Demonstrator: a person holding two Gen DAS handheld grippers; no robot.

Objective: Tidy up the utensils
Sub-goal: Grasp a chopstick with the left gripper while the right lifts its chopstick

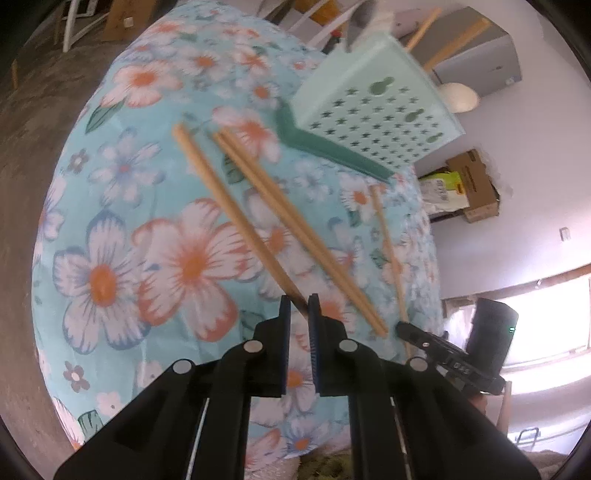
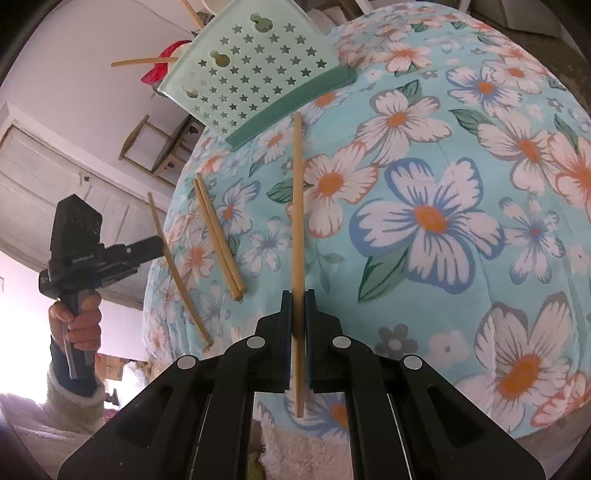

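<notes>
- Clamping one wooden chopstick point(image 1: 236, 210) near its tip, the left gripper point(image 1: 298, 301) was seen above the flowered tablecloth point(image 1: 110, 229); its jaws were nearly closed on the stick, which ran up and to the left away from the pads.
- A second chopstick point(image 2: 297, 206) was pinched between the jaws of the right gripper point(image 2: 298, 295), gripped partway along its length, so that a short end stuck out behind the pads and the long end pointed toward the holder.
- A pair of chopsticks point(image 1: 295, 229) was found lying side by side on the cloth, touching each other, between the two gripped sticks.
- A pale green utensil holder point(image 1: 376, 107), pierced with star-shaped holes and set on a darker green base point(image 1: 332, 151), was seen tilted at the far side of the table.
- Wooden sticks point(image 1: 424, 26) were seen jutting from the holder's far end.
- A person's hand point(image 2: 75, 321) was seen wrapped around the left gripper's handle in the right wrist view, with a fleecy sleeve cuff point(image 2: 70, 406) below it.
</notes>
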